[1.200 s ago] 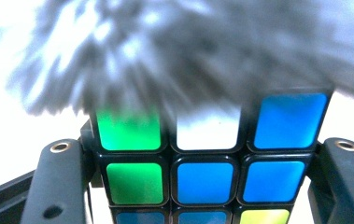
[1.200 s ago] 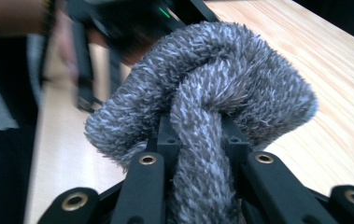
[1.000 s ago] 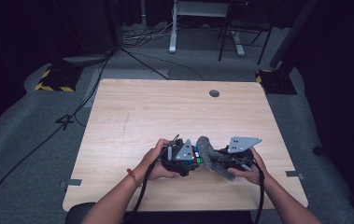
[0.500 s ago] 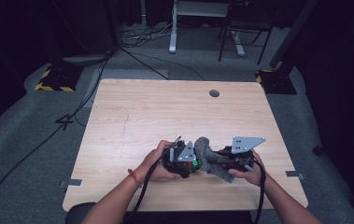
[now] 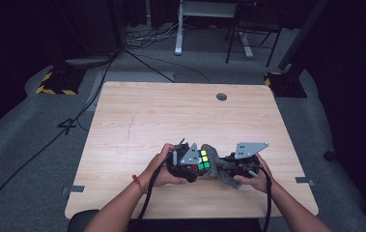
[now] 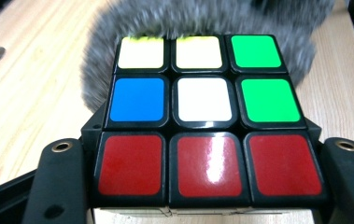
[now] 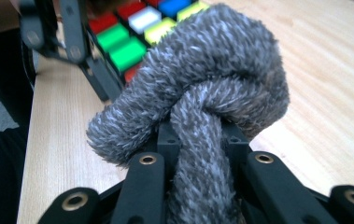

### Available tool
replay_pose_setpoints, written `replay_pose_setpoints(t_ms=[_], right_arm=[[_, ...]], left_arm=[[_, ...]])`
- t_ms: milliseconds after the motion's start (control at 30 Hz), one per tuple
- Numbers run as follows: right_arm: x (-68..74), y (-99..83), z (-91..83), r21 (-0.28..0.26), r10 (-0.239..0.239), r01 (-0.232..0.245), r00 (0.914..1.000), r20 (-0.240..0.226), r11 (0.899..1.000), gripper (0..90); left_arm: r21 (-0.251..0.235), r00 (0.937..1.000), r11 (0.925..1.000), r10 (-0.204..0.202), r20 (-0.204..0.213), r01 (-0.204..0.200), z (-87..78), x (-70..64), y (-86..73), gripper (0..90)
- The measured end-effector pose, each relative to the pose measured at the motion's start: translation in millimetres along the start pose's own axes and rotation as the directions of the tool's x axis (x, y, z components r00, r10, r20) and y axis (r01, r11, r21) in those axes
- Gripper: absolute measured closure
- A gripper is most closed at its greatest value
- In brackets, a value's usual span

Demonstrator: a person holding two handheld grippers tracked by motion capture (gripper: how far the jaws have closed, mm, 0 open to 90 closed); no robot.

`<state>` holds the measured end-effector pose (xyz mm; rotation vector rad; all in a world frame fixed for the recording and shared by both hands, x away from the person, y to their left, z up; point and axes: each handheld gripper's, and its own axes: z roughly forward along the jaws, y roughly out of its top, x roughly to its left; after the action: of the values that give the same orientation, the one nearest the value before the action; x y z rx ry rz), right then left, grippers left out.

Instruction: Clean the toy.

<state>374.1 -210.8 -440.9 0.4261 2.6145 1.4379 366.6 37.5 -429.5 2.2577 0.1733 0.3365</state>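
Note:
A scrambled puzzle cube (image 6: 202,116) with a red bottom row sits clamped between the jaws of my left gripper (image 6: 205,147), which is shut on it. In the high view the cube (image 5: 202,161) is near the table's front edge, just right of the left gripper (image 5: 186,162). A grey fuzzy cloth (image 7: 212,84) is folded and pinched in my right gripper (image 7: 198,140), which is shut on it. The cloth (image 5: 218,164) presses against the cube's far side (image 7: 132,32). The right gripper (image 5: 241,164) is close beside it.
The light wooden table (image 5: 171,121) has a round cable hole (image 5: 221,96) at the back. Both of the person's forearms reach over the front edge. Cables and hazard-striped stand bases (image 5: 55,82) lie on the grey floor behind.
Both grippers stay together near the front edge. The cube and cloth have shifted only slightly against each other.

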Motion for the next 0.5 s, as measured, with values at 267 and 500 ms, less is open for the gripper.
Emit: replay_pose_setpoints(t_ms=[267,500], right_arm=[[-2.3,-8.1,13.4,0.078,0.016,-0.015,0.9998,-0.011,0.997,76.1],[3.9,7.1,-9.3,-0.06,-0.019,0.018,0.9998,-0.002,0.998,76.1]], left_arm=[[-0.035,0.9999,0.9994,-0.005,-0.01,0.004,-10.1,4.0,0.7,33.2],[-0.005,0.9999,1.0,0.006,0.014,-0.006,-1.2,-0.4,0.6,33.2]])
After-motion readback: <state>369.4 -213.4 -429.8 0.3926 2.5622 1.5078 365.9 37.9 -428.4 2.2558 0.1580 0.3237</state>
